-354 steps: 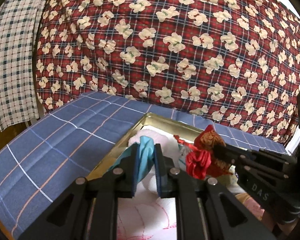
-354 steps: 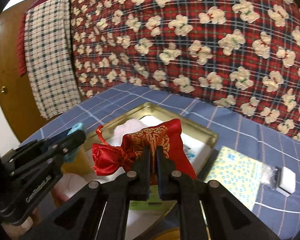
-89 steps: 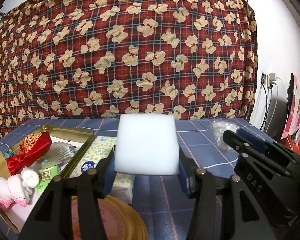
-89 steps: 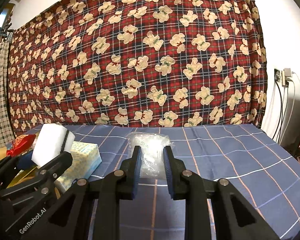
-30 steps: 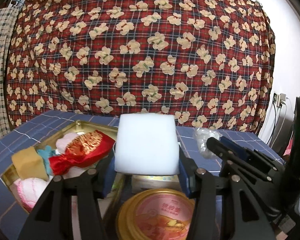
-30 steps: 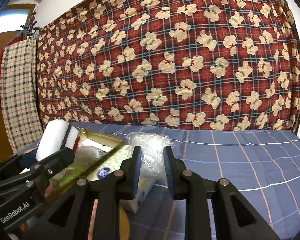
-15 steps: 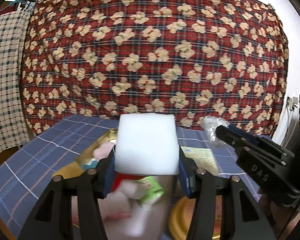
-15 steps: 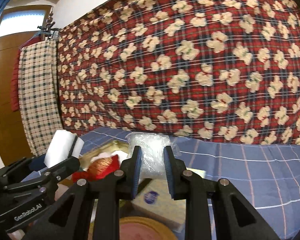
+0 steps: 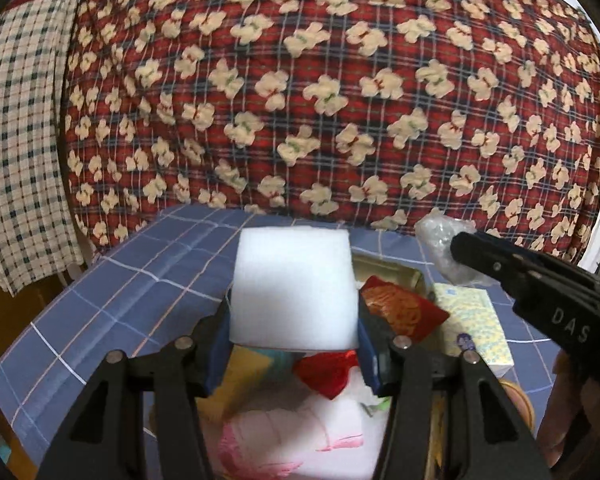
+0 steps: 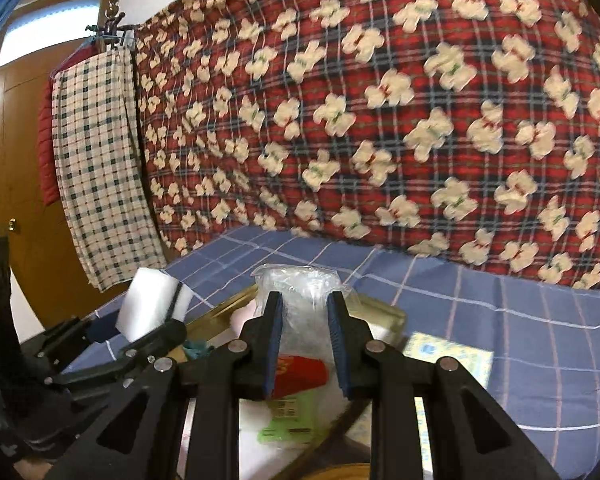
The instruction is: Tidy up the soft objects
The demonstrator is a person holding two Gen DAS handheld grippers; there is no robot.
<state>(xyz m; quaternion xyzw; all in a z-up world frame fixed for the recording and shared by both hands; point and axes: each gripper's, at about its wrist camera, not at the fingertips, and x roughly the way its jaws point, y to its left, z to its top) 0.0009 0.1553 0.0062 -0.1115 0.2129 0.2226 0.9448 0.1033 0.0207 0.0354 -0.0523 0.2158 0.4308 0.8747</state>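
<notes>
Altogether one sponge (image 9: 294,288), one bag (image 10: 300,304) (both gripped).

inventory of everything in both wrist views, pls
white sponge block: 1, white, clamped in left gripper
clear plastic bag: 1, transparent, clamped in right gripper
tin tray: 1, gold, on bedspread
red pouch: 1, red with gold, in tray
tissue pack: 1, yellow-white, right of tray
bedspread: 1, blue checked
teddy blanket: 1, red plaid, behind
checked cloth: 1, hanging left
left gripper: black
right gripper: black
</notes>
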